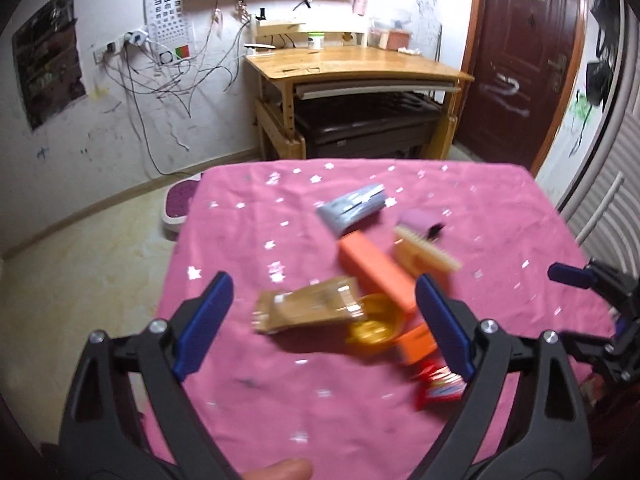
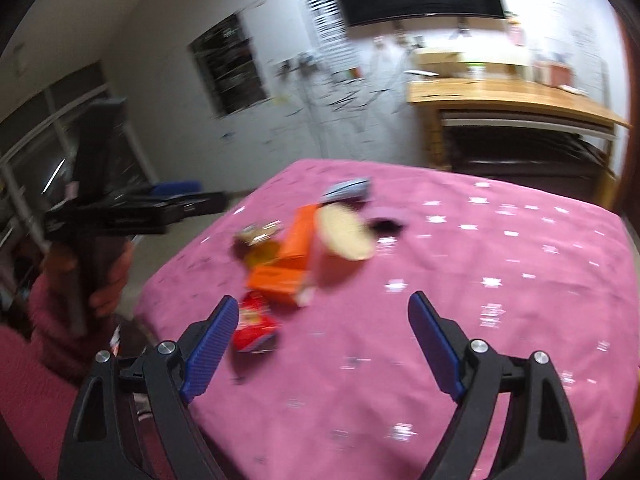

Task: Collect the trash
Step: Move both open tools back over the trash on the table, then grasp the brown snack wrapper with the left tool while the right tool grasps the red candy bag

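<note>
Trash lies in a pile on the pink star-patterned tablecloth (image 1: 280, 380): a brown wrapper (image 1: 308, 308), a yellow plastic cup (image 1: 374, 326), a long orange box (image 1: 376, 272), a grey packet (image 1: 354, 208), a beige paper piece (image 1: 426, 254), a pink-purple item (image 1: 420, 220) and a red wrapper (image 1: 438, 386). My left gripper (image 1: 324, 320) is open above the brown wrapper and cup, holding nothing. My right gripper (image 2: 324, 340) is open and empty over the cloth (image 2: 480, 280), its left finger close to the red wrapper (image 2: 254, 326). The orange box (image 2: 298, 240) and beige piece (image 2: 346, 236) lie beyond it.
A wooden desk (image 1: 356, 64) stands against the far wall, a dark red door (image 1: 524, 60) at the right. The right gripper shows at the table's right edge in the left wrist view (image 1: 592, 280). The left gripper, held by a hand, shows in the right wrist view (image 2: 132, 208).
</note>
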{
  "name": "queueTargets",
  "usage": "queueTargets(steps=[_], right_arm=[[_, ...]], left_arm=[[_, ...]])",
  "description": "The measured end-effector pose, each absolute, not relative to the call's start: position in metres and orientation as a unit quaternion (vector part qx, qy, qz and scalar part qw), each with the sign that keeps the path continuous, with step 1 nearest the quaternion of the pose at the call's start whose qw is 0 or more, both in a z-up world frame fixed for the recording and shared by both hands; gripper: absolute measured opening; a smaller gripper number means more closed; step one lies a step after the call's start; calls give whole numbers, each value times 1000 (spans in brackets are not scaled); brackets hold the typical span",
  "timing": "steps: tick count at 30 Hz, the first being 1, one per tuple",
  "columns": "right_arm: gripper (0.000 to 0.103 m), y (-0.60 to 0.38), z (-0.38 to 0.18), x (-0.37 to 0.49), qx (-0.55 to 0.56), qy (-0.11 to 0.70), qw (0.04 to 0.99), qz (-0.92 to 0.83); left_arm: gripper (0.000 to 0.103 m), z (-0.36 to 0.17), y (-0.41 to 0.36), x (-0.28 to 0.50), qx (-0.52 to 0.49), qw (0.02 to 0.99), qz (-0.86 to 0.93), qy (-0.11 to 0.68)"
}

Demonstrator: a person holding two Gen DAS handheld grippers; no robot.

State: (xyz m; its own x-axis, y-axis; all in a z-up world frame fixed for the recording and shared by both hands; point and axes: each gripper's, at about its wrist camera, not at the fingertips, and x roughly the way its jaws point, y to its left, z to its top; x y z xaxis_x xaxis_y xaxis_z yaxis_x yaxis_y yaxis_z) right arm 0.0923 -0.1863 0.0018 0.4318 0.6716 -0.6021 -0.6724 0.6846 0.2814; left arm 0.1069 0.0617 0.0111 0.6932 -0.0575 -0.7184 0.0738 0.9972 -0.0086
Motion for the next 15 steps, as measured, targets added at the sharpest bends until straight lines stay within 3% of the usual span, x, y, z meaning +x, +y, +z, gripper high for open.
queueTargets(steps=[15], right_arm=[[80, -95, -20, 71, -108, 390, 805, 434]], left_arm=[[88, -35, 78, 116, 128, 906, -103, 391]])
